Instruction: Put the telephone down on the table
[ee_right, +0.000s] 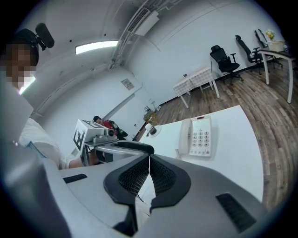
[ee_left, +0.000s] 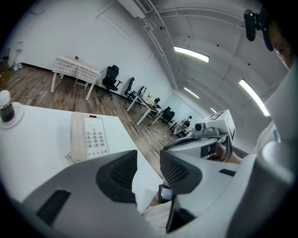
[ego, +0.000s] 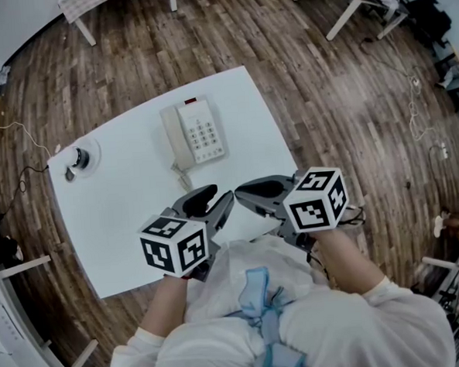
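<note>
Head view: telephone (ego: pixel 195 134) lies flat on the white surface (ego: pixel 123 216), handset seated along the base's left side. Left tongs (ego: pixel 224 199) and right tongs (ego: pixel 242 191) hang at the near edge, well apart from the telephone.

Left gripper view: left tongs (ee_left: pixel 149 169) have their pads a little apart with nothing between them. Telephone (ee_left: pixel 91 137) sits beyond on the surface, untouched.

Right gripper view: right tongs (ee_right: pixel 149 174) are pressed together and empty. Telephone (ee_right: pixel 198 137) rests ahead of them.

Judgement: the put-down looks finished, and nothing is left in either grip.
</note>
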